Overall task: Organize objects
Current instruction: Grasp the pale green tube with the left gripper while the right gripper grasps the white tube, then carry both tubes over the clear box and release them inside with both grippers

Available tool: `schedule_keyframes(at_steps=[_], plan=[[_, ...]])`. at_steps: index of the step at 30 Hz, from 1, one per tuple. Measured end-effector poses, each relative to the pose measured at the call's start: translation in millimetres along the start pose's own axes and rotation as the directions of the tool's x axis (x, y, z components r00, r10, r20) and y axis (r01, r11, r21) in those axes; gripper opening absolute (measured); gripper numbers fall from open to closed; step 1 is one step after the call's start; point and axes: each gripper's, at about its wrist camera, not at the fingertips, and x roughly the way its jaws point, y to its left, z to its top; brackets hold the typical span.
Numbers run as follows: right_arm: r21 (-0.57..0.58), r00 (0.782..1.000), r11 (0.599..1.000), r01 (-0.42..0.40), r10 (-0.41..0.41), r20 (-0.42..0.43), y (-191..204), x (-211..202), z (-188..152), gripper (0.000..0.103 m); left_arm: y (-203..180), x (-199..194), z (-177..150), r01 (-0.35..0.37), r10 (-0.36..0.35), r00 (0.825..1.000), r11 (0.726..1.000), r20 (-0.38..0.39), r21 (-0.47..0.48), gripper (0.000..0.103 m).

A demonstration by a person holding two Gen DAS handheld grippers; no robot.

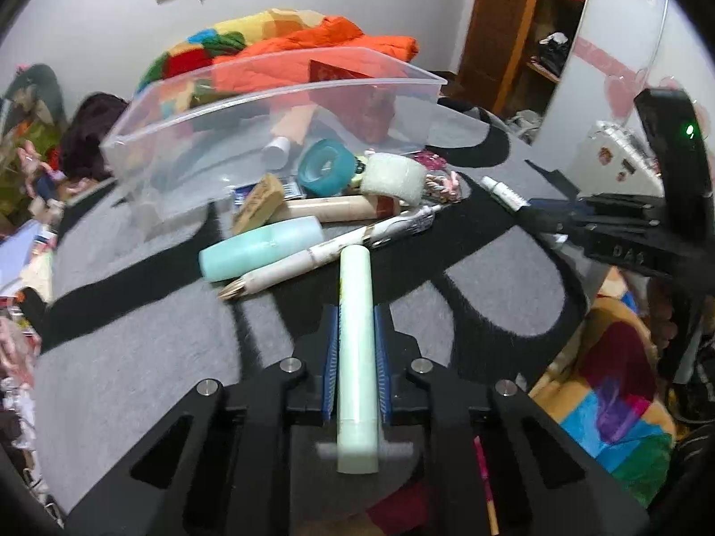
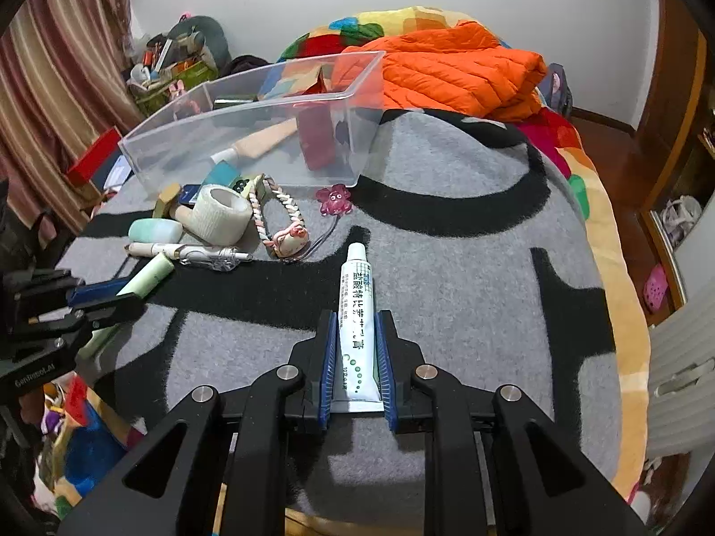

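- Left wrist view: the left gripper (image 1: 356, 359) is clenching a pale green stick (image 1: 356, 348), blue pads pressing both its sides; the stick is pointing forward toward the clutter, its far end sitting near a white pen (image 1: 330, 252).
- Right wrist view: the right gripper (image 2: 356, 357) is clenching a white ointment tube (image 2: 356, 312), cap end pointing forward over the grey and black blanket (image 2: 447, 223); whether the tube is resting on the blanket or hanging just above it, cannot tell.
- The clear plastic bin (image 2: 250, 134) is sitting at the far side of the blanket, in front of an orange jacket (image 2: 456, 71). Already lying inside it: a peach-coloured tube (image 2: 263, 136) and a red box (image 2: 317, 138), as far as the clear wall is showing.
- Waiting outside, just in front of the bin: a roll of white bandage (image 2: 223, 214), a mint green case (image 2: 154, 228), the pen, a braided cord (image 2: 279, 210) with a pink charm, a pink octopus trinket (image 2: 334, 198), a teal round thing (image 1: 324, 167) and a tan block (image 1: 259, 201).
- Judgement: the job is looking early to midway. Two items are binned, two are gripped and seem bound for the bin, and most of the pile is waiting.
- Both held items are lying well short of the bin, so each is needing a carry over the rim.
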Motion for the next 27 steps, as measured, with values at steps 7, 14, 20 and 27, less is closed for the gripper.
schedule_keyframes(at_steps=[7,14,20,27], plan=[[0.016,0.996,0.999,-0.034,0.032,0.089,7,-26,10,0.016,6,-26,6,-0.017,0.022,0.996,0.998,0.089,-0.062,0.015],[0.0,0.978,0.998,-0.069,0.068,0.196,21,-47,43,0.016,15,-42,30,0.008,0.013,0.984,0.993,0.176,-0.116,0.015],[-0.029,0.966,0.997,-0.076,0.081,0.247,32,-48,76,0.016,29,-47,55,0.017,0.019,0.974,0.987,0.225,-0.157,0.015],[-0.038,0.959,0.994,-0.103,0.11,0.262,40,-29,115,0.016,56,-51,90,0.009,0.045,0.961,0.982,0.274,-0.19,0.015]])
